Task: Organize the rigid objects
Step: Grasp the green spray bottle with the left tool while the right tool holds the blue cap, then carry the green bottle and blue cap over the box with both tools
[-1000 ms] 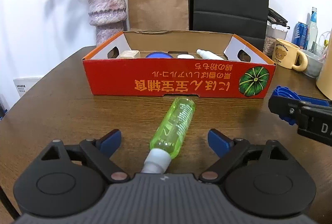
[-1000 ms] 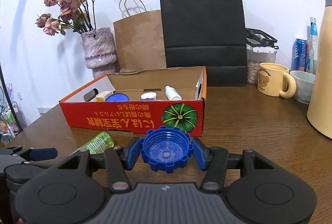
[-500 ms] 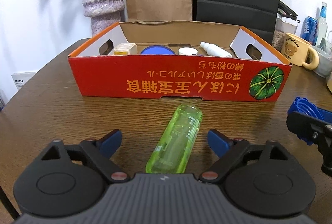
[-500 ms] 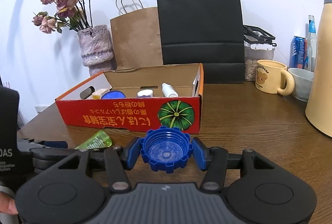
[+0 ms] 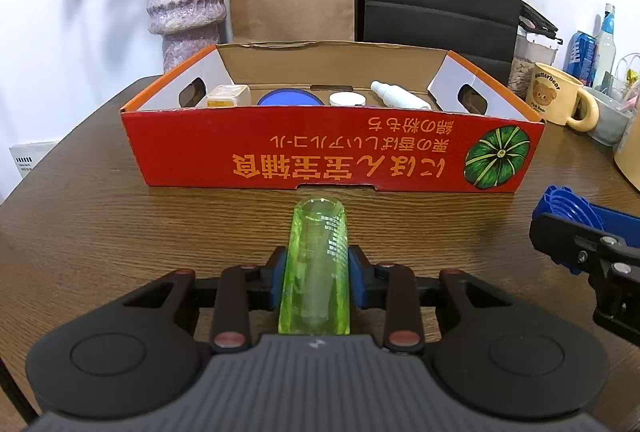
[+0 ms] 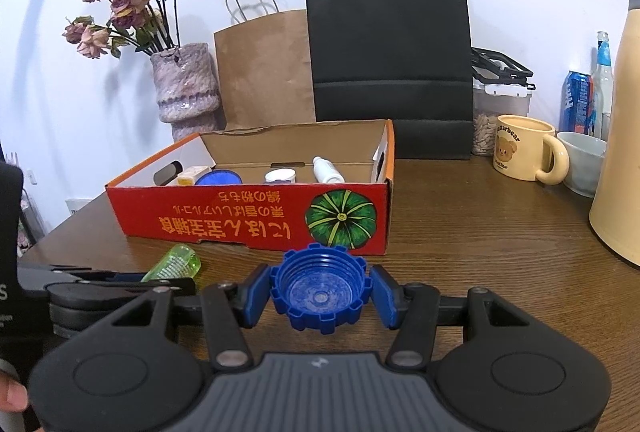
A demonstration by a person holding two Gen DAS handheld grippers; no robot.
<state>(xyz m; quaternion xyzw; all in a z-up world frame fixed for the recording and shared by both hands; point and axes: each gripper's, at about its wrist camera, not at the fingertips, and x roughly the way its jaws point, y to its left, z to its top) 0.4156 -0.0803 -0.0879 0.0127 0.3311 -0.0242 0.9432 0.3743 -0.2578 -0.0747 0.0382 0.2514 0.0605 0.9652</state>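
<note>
Bottle first, in the view from my left wrist. My left gripper (image 5: pixel 316 278) is squeezing the green bottle (image 5: pixel 316 264) in the lower middle of the frame, with a blue pad pressing on each side. The bottle is pointing away from me, toward the red box (image 5: pixel 332 152) in the middle. I cannot tell if the bottle is touching the table (image 5: pixel 100 224) or not. Inside the box I am seeing a blue lid (image 5: pixel 287 98), a white jar (image 5: pixel 347 99) and a white bottle (image 5: pixel 400 97). I think lifting high enough to clear the front wall is the thing to get right, and keeping the squeeze firm, because the bottle looks smooth and may slip.

Now the view from my right wrist. My right gripper (image 6: pixel 320 298) is closing on the blue cap (image 6: pixel 320 294) in the lower middle, with its hollow side facing me. The pads are sitting just beside its bumpy rim. The box is lying above it in the frame. The yellow mug (image 6: pixel 524 148) is standing at the right, well apart from the box.
</note>
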